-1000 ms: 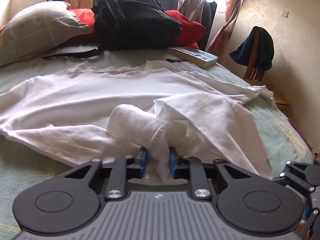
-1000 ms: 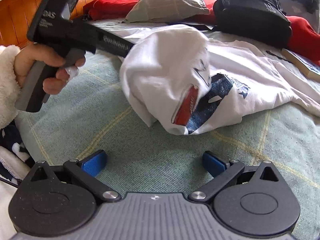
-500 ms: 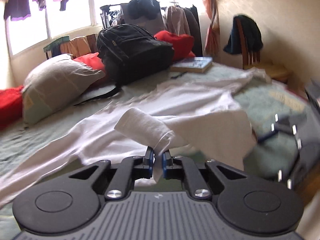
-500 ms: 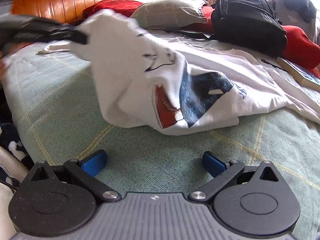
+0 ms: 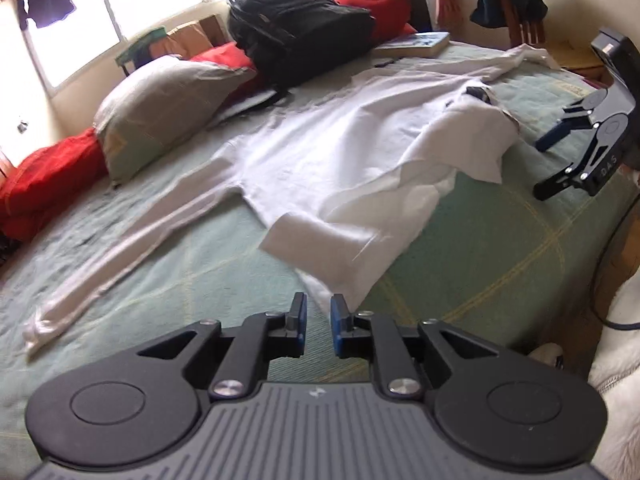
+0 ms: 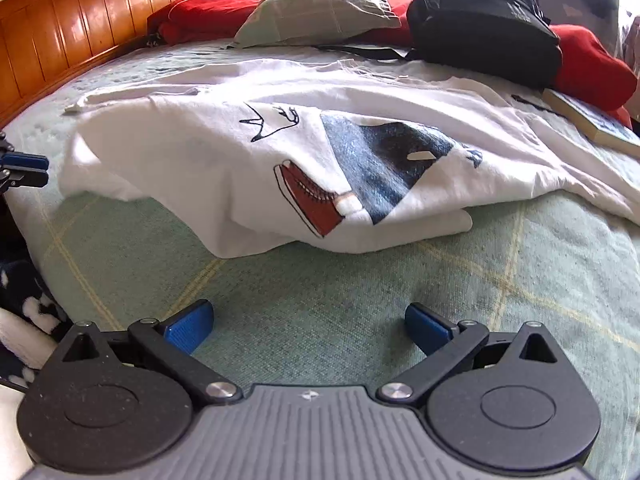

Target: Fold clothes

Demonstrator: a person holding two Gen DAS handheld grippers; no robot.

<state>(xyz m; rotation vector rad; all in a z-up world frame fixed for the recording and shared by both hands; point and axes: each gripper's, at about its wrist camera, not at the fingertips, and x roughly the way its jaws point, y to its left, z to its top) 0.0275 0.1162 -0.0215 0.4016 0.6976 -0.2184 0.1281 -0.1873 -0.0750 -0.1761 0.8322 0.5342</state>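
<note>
Reading "DAS" on the right hand-held gripper, jaws spread wide and empty; left hand-held gripper is opening, nothing between, white shirt just ahead.

Left hand-held gripper opening, empty

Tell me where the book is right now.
The book lies at the right edge of the right wrist view on the bed, next to the black backpack and the white shirt.

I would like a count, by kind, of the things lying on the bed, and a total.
White shirt: 1
Black backpack: 1
Book: 1
Grey pillow: 1
Red cushions: 2
Total: 6
</note>
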